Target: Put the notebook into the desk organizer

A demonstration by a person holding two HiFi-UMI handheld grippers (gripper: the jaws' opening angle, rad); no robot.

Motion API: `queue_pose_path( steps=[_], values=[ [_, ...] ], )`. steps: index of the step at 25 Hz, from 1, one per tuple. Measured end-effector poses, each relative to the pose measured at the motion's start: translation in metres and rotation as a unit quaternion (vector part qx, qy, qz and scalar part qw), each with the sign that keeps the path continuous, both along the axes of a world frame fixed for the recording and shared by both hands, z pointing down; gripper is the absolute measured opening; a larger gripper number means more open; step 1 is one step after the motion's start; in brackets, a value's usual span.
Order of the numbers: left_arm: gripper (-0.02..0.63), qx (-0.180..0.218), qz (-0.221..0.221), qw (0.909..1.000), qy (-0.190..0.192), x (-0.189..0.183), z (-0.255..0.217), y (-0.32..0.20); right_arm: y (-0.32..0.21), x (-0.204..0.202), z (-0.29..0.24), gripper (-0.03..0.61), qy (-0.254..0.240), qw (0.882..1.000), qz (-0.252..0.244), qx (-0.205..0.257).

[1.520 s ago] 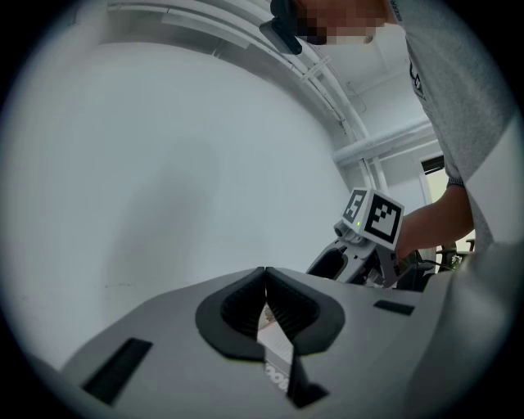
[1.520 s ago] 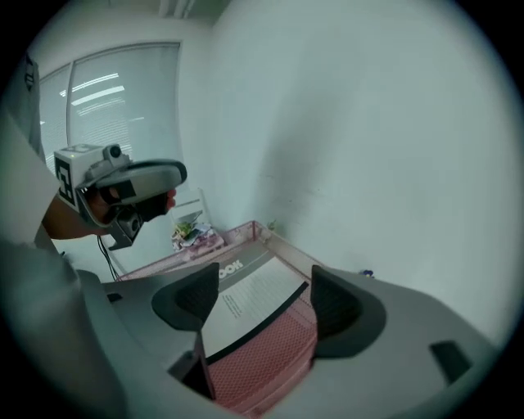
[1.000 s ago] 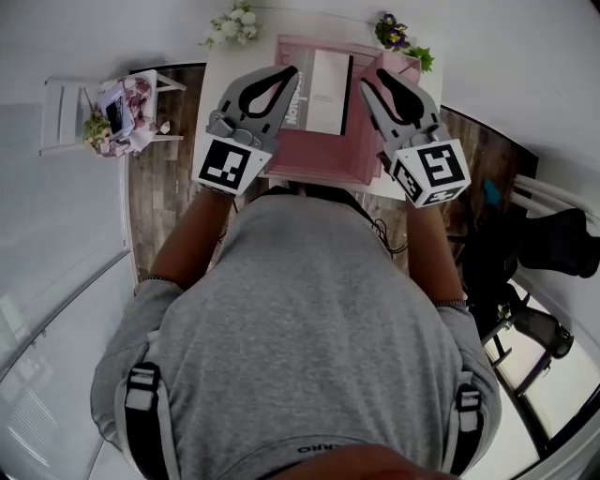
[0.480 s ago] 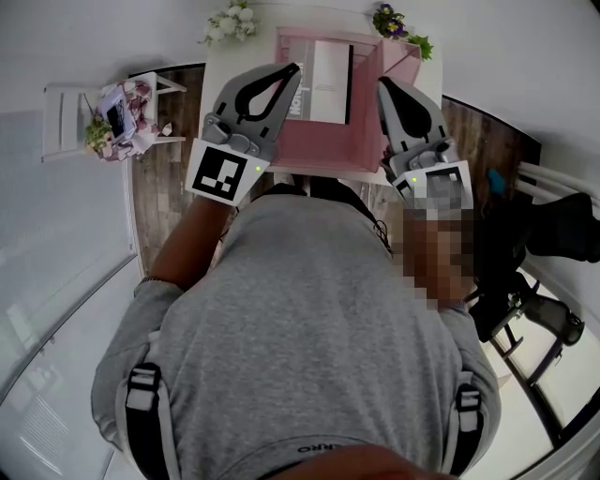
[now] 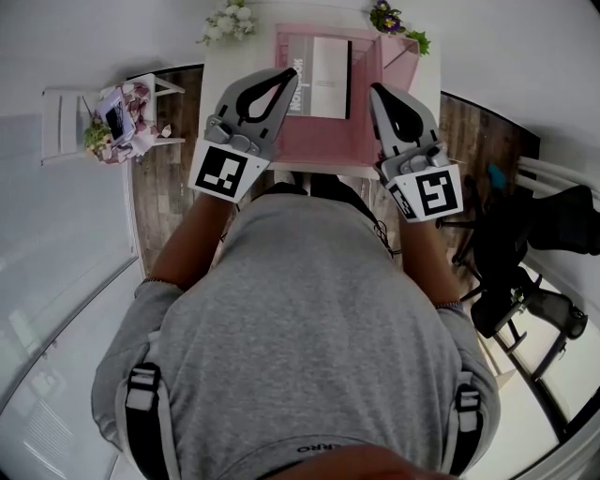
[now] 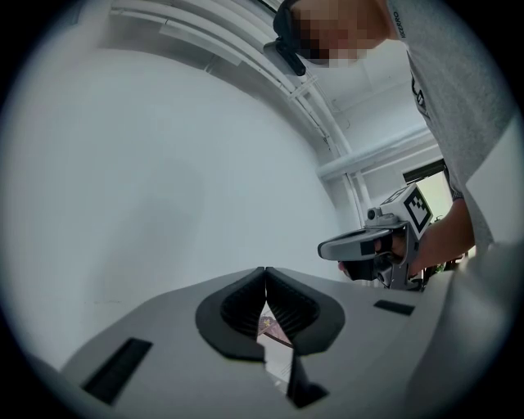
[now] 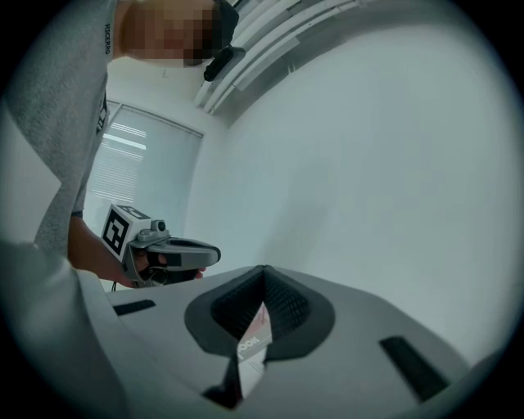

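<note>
The notebook [image 5: 323, 77], white with a dark strip along one edge, lies inside the pink desk organizer [image 5: 319, 141] on the white table [image 5: 225, 80]. My left gripper [image 5: 292, 71] hovers over the organizer's left side with its jaws shut and nothing in them. My right gripper [image 5: 373, 89] hangs over the organizer's right side, also shut and empty. In the left gripper view the shut left gripper [image 6: 264, 270] faces a bare wall, with the right gripper [image 6: 372, 245] beside it. The right gripper view shows the right gripper [image 7: 264, 268] shut, and a sliver of the notebook [image 7: 255, 340] shows below its jaws.
Two small flower bunches [image 5: 230, 23] [image 5: 394, 26] stand at the table's far corners. A white chair with small items [image 5: 103, 112] is on the left. A black chair [image 5: 534, 244] stands on the right. The person's torso hides the table's near edge.
The right gripper's jaws have come together, and that gripper has drawn back a little from the organizer. The left gripper has hardly moved. The notebook stays in the organizer.
</note>
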State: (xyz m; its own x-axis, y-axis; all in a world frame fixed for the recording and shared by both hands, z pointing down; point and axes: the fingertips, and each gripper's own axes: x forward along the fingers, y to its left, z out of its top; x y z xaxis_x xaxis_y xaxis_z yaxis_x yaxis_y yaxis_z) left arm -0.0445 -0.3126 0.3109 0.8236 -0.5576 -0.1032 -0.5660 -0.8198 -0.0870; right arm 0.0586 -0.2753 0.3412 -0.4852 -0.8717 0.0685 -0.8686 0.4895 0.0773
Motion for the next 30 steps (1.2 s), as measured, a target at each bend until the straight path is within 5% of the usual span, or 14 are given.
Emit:
queue_pose_path(
  steps=[30],
  values=[
    [0.020, -0.015, -0.002, 0.9998, -0.015, 0.004, 0.013, -0.004, -0.013, 0.010, 0.005, 0.006, 0.005, 1.000, -0.007, -0.004]
  ],
)
